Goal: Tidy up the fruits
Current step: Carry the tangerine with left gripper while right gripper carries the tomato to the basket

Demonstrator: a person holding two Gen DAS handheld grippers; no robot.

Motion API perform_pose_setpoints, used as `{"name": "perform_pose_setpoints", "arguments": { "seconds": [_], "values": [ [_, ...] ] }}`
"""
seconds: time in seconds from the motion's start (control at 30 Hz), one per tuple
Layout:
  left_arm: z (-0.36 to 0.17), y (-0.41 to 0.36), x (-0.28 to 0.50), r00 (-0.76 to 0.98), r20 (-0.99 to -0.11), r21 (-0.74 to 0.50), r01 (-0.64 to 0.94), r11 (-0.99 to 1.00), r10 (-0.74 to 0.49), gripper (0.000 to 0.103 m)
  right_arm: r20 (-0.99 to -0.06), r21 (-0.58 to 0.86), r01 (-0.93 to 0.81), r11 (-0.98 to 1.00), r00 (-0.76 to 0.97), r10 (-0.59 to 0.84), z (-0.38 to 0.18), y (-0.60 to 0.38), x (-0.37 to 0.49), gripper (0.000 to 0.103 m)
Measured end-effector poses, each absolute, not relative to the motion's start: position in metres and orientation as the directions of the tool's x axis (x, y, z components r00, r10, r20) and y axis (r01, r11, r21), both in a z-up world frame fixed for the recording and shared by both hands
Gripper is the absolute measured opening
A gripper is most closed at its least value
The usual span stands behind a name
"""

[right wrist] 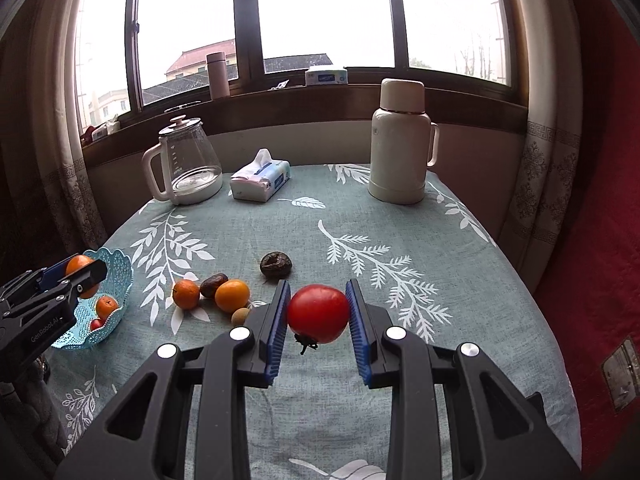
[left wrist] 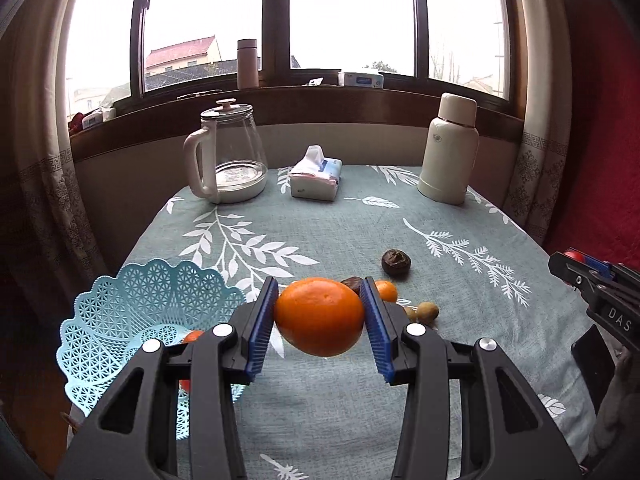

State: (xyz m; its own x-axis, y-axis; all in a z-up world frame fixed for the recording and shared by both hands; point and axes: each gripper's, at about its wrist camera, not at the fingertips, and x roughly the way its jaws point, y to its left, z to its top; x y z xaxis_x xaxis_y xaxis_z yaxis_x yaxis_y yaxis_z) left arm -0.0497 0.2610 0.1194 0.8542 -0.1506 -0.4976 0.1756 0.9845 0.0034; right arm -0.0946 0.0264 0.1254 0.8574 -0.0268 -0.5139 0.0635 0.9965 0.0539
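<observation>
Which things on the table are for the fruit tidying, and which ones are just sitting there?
For the job:
- orange in the left gripper
- tomato in the right gripper
- blue basket, already holding some fruit
- loose oranges, dark fruits and small pale fruit on the cloth

Just sitting there:
- glass kettle
- tissue pack
- white flask
</observation>
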Motion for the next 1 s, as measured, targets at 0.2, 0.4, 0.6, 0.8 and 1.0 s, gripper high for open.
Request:
{"name": "perform_pose_setpoints", "arguments": {
  "seconds": [0.2, 0.4, 0.6, 0.8, 1.0],
  "values": [
    [0.128, 0.303, -0.047, 0.873, -0.478, -0.017, 0.094, 0.995, -0.091, 0.044, -0.501, 0.029, -0.012, 0.999, 0.865, 0.025, 0.134, 0.066, -0.084, 0.029],
    [0.137, 0.338, -0.047, 0.886, -0.462, -0.044, 0.026, 0.999, -0.043, 0.044, -0.499, 0.014, -0.092, 0.996, 0.862, 0.086, 0.139, 0.105, -0.076, 0.029],
    [0.142, 0.360, -0.044, 0.892, -0.452, -0.054, -0.028, 0.998, 0.001, 0.044, -0.511, 0.015, -0.161, 0.987, 0.847, 0.146, 0.141, 0.137, -0.068, 0.029],
    [0.140, 0.369, -0.039, 0.888, -0.459, -0.056, -0.051, 0.997, 0.019, 0.044, -0.540, 0.043, -0.224, 0.974, 0.815, 0.211, 0.140, 0.165, -0.054, 0.029],
    [0.138, 0.381, -0.033, 0.885, -0.465, -0.066, -0.076, 0.995, 0.037, 0.044, -0.566, 0.054, -0.275, 0.960, 0.784, 0.256, 0.135, 0.193, -0.040, 0.029]
  ]
}}
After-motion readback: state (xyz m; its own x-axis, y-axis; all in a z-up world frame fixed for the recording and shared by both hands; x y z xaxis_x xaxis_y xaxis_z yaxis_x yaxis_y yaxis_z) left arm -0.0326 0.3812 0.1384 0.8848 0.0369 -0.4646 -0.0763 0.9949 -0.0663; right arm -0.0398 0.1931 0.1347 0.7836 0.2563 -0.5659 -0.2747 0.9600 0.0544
